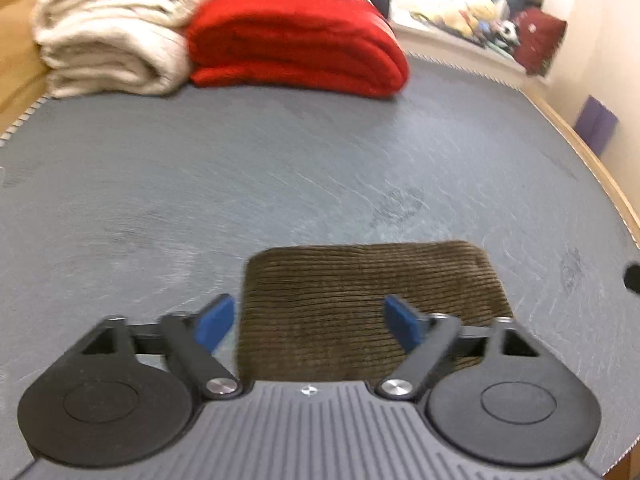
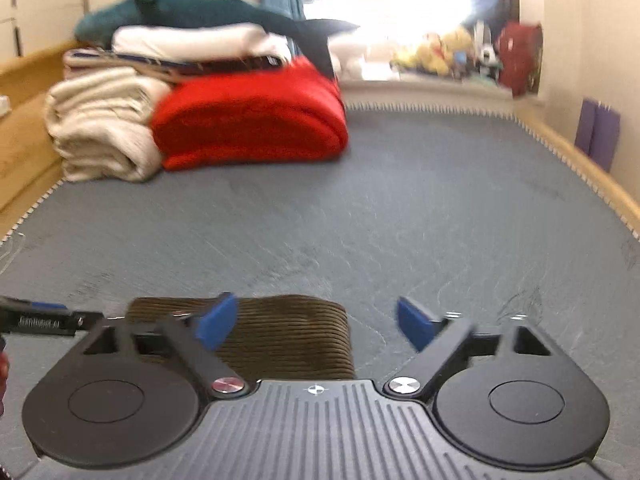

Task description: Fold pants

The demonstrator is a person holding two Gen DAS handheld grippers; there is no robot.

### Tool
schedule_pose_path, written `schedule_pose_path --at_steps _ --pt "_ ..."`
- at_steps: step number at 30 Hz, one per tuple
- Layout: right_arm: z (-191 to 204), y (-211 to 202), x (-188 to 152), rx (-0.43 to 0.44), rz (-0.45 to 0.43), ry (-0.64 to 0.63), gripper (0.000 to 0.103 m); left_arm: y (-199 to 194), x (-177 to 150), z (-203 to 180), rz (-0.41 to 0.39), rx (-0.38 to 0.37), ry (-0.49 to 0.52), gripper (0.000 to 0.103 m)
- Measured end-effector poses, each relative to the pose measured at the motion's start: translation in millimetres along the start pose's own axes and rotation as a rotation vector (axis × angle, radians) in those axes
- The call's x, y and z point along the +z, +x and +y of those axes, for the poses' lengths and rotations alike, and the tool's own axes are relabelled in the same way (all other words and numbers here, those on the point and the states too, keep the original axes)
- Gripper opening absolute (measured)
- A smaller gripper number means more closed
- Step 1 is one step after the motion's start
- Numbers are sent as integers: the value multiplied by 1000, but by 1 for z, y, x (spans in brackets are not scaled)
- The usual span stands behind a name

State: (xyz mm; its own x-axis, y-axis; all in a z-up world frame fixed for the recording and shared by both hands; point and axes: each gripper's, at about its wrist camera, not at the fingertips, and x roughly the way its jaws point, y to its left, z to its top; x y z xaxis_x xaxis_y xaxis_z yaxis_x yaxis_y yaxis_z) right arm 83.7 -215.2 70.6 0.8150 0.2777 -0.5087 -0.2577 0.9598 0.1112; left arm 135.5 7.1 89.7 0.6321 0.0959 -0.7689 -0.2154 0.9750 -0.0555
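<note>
Brown corduroy pants point(image 1: 360, 292) lie folded into a compact rectangle on the grey-blue mat point(image 1: 280, 168). My left gripper point(image 1: 308, 320) hovers above their near part, open, blue pads wide apart and holding nothing. In the right wrist view the same folded pants point(image 2: 288, 332) lie low and left of centre. My right gripper point(image 2: 316, 322) is open above their right edge, with its left pad over the cloth and its right pad over bare mat point(image 2: 400, 208). The left gripper's finger point(image 2: 40, 320) shows at the left edge of that view.
A folded red blanket point(image 1: 296, 40) and a cream blanket point(image 1: 112, 36) are stacked at the mat's far end, with more folded cloth and a teal plush shark point(image 2: 192, 8) on top. A wooden rim point(image 1: 592, 160) borders the right side. Toys crowd a bright windowsill point(image 2: 440, 56).
</note>
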Motion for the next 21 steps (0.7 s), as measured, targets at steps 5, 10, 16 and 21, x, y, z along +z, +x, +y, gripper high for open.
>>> schedule_pose_path --at_steps 5,10,16,21 --pt "6 -37 -28 32 -9 37 96 -48 -34 8 -48 31 -35 103" --pt "14 -31 -64 18 75 63 97 -35 -82 -6 86 51 20 102" --pt "20 -17 -83 -49 95 -5 97 -26 -84 -16 94 60 55 103" --pt "7 -14 -89 -23 82 130 97 -10 -87 -19 180 24 5 102"
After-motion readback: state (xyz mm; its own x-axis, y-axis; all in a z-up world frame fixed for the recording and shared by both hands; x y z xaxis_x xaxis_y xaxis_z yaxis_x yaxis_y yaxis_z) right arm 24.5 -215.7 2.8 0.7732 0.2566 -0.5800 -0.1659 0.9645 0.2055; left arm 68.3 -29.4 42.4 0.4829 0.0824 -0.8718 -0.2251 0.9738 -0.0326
